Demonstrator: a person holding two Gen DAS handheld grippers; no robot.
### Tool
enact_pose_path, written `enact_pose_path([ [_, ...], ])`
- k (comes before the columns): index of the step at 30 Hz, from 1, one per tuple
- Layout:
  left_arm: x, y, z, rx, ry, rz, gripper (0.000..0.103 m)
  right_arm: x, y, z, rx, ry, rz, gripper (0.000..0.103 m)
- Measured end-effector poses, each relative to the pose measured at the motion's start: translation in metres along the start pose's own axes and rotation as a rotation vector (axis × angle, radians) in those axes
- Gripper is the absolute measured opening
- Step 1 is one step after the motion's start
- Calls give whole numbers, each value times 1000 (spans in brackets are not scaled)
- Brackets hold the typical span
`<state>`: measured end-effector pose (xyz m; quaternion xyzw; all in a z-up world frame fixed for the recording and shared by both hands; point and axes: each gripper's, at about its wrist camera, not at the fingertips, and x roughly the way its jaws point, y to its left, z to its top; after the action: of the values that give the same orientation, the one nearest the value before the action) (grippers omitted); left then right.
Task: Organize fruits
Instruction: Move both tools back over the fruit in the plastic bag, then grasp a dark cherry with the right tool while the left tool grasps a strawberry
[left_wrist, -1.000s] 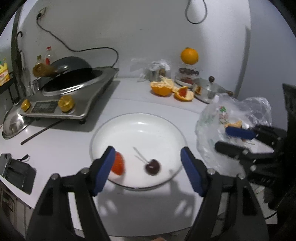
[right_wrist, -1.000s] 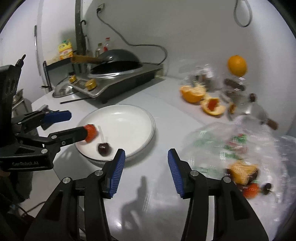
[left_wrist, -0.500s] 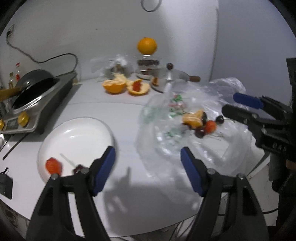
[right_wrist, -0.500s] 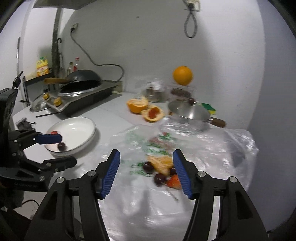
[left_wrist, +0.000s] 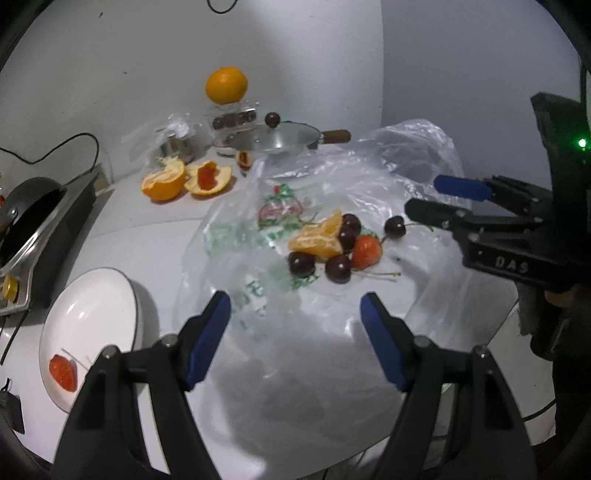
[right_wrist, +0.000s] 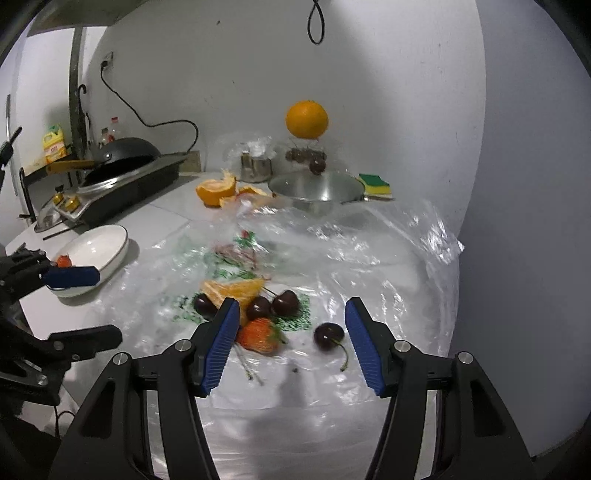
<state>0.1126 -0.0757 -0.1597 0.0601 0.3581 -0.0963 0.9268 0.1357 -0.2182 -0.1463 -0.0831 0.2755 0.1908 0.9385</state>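
Observation:
A clear plastic bag (left_wrist: 258, 295) lies flat on the white table with a pile of fruit on it: orange segments (left_wrist: 317, 238), a strawberry (left_wrist: 366, 253) and several dark cherries (left_wrist: 338, 267). One cherry (right_wrist: 328, 336) lies apart. A white plate (left_wrist: 92, 325) at the left holds a strawberry (left_wrist: 62, 371). My left gripper (left_wrist: 295, 332) is open and empty, just short of the pile. My right gripper (right_wrist: 290, 345) is open and empty, its jaws on either side of the strawberry (right_wrist: 258, 336) and the lone cherry.
A cooker with a black wok (right_wrist: 125, 166) stands at the back left. Orange halves (left_wrist: 184, 179), a lidded steel pot (left_wrist: 273, 138), a whole orange on a jar (right_wrist: 306, 120) and a sponge (right_wrist: 375, 182) are at the back. The table edge is close in front.
Both grippers have swung right from the plate to the plastic bag and come closer to the fruit pile. Both have stayed open and empty.

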Motion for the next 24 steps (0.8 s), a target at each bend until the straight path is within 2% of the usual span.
enact_pose_path([
  [5,9,-7,7,2,2,-3,74,18,-15,-4,4,47,6,60],
  [12,22,-15,15,11,0,-18,74,48,-30,-8,14,147,18,44],
  [17,33,-24,20,54,9,-27,74,64,-32,-13,14,204,40,43],
  [22,38,-38,25,115,-4,-32,74,67,-30,-16,12,210,42,41],
  [24,42,-45,27,144,-2,-28,74,69,-31,-17,11,215,39,30],
])
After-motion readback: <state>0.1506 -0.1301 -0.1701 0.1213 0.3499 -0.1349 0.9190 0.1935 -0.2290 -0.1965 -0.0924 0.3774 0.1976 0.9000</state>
